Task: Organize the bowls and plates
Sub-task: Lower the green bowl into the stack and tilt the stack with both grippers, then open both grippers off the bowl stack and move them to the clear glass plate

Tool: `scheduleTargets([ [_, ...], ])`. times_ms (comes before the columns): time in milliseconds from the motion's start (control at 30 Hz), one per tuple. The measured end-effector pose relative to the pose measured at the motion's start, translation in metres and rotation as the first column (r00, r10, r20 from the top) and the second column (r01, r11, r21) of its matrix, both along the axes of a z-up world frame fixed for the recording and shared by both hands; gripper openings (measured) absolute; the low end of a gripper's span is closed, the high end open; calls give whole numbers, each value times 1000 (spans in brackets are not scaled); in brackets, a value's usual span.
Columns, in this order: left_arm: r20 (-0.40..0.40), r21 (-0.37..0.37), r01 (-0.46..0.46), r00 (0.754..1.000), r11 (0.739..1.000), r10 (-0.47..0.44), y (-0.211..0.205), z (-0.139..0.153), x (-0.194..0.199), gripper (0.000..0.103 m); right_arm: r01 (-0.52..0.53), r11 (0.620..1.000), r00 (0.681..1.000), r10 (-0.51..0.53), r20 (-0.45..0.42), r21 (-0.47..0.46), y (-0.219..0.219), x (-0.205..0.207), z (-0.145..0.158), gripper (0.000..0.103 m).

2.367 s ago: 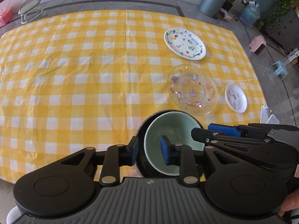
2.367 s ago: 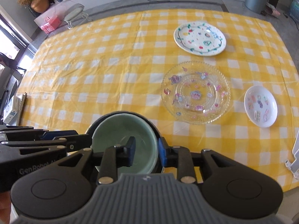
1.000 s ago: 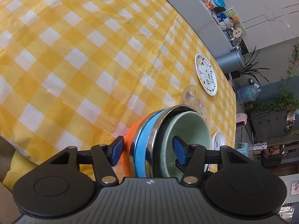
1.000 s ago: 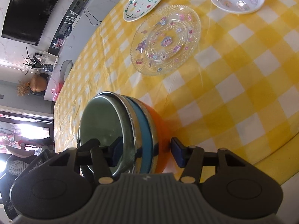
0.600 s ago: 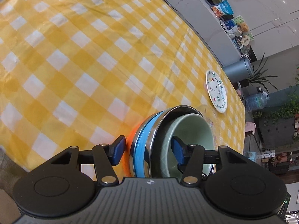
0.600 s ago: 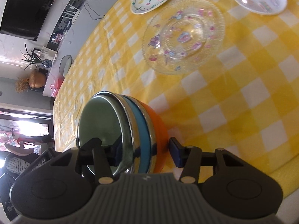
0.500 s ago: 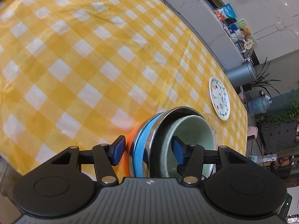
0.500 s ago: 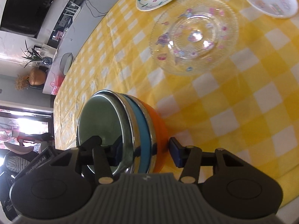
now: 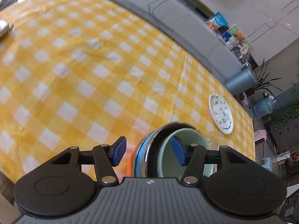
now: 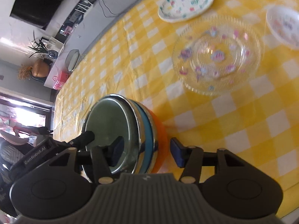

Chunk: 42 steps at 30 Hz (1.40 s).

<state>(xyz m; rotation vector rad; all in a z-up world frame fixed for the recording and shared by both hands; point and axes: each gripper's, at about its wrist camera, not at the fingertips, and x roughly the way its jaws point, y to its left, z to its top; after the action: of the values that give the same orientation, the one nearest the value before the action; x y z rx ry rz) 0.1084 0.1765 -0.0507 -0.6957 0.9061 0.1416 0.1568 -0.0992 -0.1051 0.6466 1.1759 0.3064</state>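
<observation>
Bowls, nested stack [image 9: 149, 158]: pale green bowl [image 9: 186, 156] innermost, then a steel-rimmed one, then blue, then orange outermost. We take it as our landmark. It sits near the table's front edge on the yellow checked cloth [image 9: 93, 74]; whether it rests on the cloth or is lifted clear we cannot tell.

Left gripper [image 9: 148, 154]: jaws spread, straddling the stack's wall, one blue pad outside the orange side, the other inside the green bowl. We see a gap at the outer pad, so no pinch.

Right gripper [image 10: 144, 150]: likewise spread across the opposite wall, one pad inside, one outside with a clear gap. We judge the two-sided straddle is meant to steady or shift the whole stack as one.

Plates, beyond the stack:
- clear glass plate [image 10: 217, 56] with pink and purple motifs, nearest;
- white painted plate [image 10: 186, 1], further off;
- small white dish [image 10: 285, 27], beside the glass plate.
All three lie apart and unstacked; we judge them the remaining work.

Room, beyond the table from the stack: grey ledge, grey bin [image 9: 241, 81], potted plants, wall-mounted dark screen [image 10: 39, 1]. Both views are motion-blurred.
</observation>
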Motion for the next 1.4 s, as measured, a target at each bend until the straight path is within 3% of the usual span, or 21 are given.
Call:
scheduleTargets([
  [167, 142, 91, 54, 988, 994, -67, -19, 42, -13, 64, 3, 1000, 995, 0, 102, -25, -30, -19, 26, 64],
  [367, 163, 73, 224, 959, 972, -234, -70, 58, 3, 58, 58, 996, 975, -42, 218, -67, -82, -30, 39, 60],
  [500, 109, 95, 349, 927, 932, -359, -110, 48, 31, 52, 96, 991, 956, -68, 285, -88, -113, -23, 37, 60],
  [633, 22, 158, 410, 908, 898, -418, -141, 32, 61, 44, 129, 989, 942, -102, 319, -66, -137, -8, 27, 60],
  [700, -22, 212, 432, 899, 877, -438, -155, 24, 75, 40, 133, 989, 940, -103, 326, -70, -143, 4, 19, 52],
  [867, -131, 260, 487, 873, 834, -470, -170, 1, 113, 30, 104, 991, 954, -75, 291, -85, -147, 33, -4, 32],
  [967, -203, 277, 559, 829, 782, -521, -178, -8, 132, 26, 106, 988, 959, -72, 273, -112, -148, 47, -18, 29],
  [1067, -273, 297, 597, 801, 745, -533, -180, -15, 148, 26, 110, 988, 968, -82, 239, -105, -151, 57, -34, 26],
  [1233, -351, 252, 634, 764, 731, -542, -178, -29, 171, 26, 125, 987, 976, -104, 190, -99, -156, 66, -53, 26],
  [1333, -366, 239, 637, 758, 733, -539, -175, -35, 179, 26, 128, 987, 977, -108, 183, -98, -157, 70, -58, 25],
  [1400, -361, 229, 632, 761, 740, -539, -174, -39, 182, 26, 122, 988, 979, -103, 177, -98, -156, 72, -62, 18],
])
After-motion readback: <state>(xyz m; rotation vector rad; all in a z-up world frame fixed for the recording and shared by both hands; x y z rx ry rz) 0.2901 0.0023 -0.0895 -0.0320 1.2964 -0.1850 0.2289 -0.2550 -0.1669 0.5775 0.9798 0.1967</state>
